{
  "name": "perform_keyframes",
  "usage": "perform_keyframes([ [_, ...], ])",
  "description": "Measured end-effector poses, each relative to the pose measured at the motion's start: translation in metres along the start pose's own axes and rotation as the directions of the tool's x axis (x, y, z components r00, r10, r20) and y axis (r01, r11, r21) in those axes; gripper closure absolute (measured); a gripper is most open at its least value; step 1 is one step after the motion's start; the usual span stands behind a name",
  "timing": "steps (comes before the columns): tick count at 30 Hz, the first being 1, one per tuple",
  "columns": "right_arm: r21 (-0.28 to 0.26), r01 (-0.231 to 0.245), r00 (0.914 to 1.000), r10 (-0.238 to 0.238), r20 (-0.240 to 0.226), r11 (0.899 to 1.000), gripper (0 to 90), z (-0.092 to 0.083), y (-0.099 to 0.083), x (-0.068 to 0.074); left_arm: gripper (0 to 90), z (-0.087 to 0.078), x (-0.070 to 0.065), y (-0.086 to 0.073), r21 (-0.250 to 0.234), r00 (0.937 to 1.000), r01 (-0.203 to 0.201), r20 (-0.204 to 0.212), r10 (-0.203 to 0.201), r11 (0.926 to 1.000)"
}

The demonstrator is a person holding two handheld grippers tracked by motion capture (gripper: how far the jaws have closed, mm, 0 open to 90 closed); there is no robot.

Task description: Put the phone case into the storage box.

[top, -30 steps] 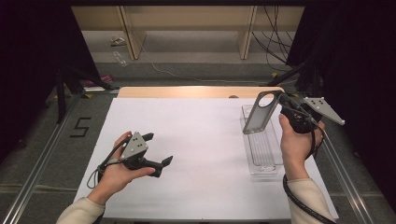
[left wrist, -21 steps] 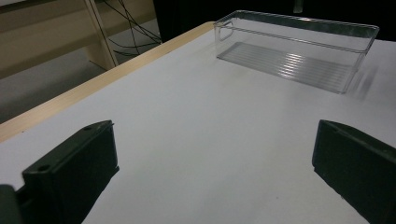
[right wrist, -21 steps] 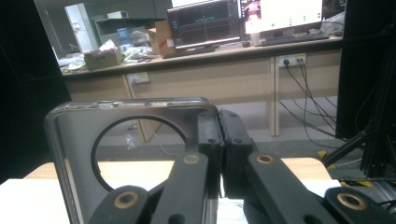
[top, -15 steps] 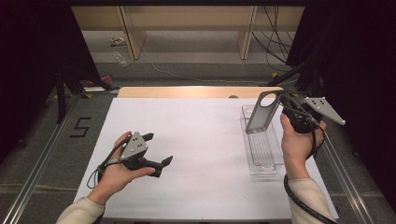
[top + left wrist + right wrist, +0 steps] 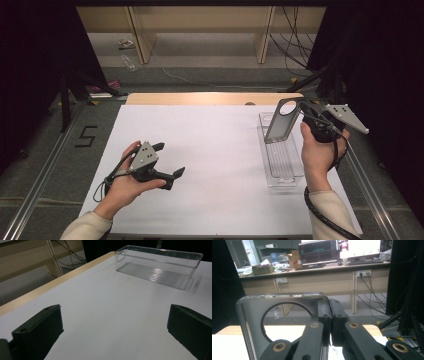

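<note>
- At the right side of the high view, the right gripper (image 5: 304, 116) holds a grey, flat, translucent phone case with a large round camera hole (image 5: 281, 121) above the far end of a clear plastic tray with a ribbed floor (image 5: 280, 162).
- Compared with one second ago, almost nothing has changed: the case hangs at the same place over the tray and the hand has not moved. I judge this as a short pause, with the case lifted but not yet put down or carried away.
- In the right gripper view the two black jaws are pressed together on the edge of the case (image 5: 287, 322), beside the round hole. The grip is only on a thin rim, so I think the case could turn or slip if the hand moves fast.
- The case stands nearly upright, a little tilted, with the hole at the top. Its border looks thicker and shiny, the inner face is matt grey.
- At the lower left of the high view, the left gripper (image 5: 170, 162) rests just over the white table cover (image 5: 210, 150), well apart from the tray. In the left gripper view its jaws stand wide apart with nothing between them, and the tray (image 5: 160, 272) lies at the upper right.
</note>
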State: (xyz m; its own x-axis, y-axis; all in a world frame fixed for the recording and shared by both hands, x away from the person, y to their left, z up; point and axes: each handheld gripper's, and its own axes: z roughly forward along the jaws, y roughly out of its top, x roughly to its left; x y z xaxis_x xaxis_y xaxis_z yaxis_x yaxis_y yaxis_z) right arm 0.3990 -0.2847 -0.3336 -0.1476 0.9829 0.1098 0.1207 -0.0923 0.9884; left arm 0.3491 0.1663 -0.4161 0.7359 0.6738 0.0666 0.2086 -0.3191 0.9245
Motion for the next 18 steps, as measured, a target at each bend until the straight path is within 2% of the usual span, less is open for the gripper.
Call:
perform_keyframes([
  [18,0.002,0.01,0.9998,-0.01,0.018,1.0,88.8,0.0023,0.0026,-0.0047,0.0,0.0003,0.0002,-0.0005,0.0,1.0,0.003,0.0,-0.003,1.0],
])
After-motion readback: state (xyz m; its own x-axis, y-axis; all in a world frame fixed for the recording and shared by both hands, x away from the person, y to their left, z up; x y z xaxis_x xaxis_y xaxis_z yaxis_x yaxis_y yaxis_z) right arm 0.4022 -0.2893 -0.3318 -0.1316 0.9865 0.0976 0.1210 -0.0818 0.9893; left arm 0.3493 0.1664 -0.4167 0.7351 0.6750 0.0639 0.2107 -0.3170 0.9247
